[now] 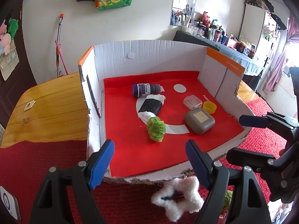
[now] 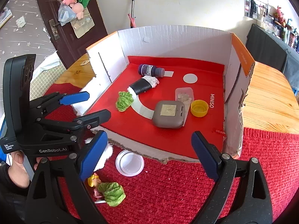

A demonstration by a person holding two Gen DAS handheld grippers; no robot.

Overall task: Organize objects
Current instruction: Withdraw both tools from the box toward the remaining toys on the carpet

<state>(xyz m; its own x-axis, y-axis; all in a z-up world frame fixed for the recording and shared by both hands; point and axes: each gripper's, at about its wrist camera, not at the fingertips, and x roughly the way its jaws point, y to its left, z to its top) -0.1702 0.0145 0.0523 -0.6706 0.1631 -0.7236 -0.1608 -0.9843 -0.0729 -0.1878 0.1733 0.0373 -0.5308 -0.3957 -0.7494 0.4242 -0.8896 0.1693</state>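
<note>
Red knitted cloth (image 2: 186,190) covers the near part of a wooden table (image 2: 269,100), and on it stands a white cardboard box (image 1: 149,56) with its near wall torn away and a red liner on the floor. Inside the box, in the left wrist view, a purple bottle (image 1: 145,90) lies on its side at 12 o'clock, touching a black-and-white roll (image 1: 151,106) just below it. A green pompom (image 1: 156,129) lies at the roll's near end. At 3 o'clock of the roll sit a clear case (image 1: 192,101), a yellow cap (image 1: 209,107) and a grey case (image 1: 199,120), close together.

Outside the box, on the cloth, a white fuzzy star (image 1: 177,194) lies just below the left gripper (image 1: 149,160), whose jaws are spread wide with nothing between them. In the right wrist view a white lid (image 2: 129,162) lies at 6 o'clock of the box's torn edge, and a small doll (image 2: 107,190) wrapped in green lies nearer the camera. The right gripper (image 2: 149,155) also hangs released and empty, above the lid.
</note>
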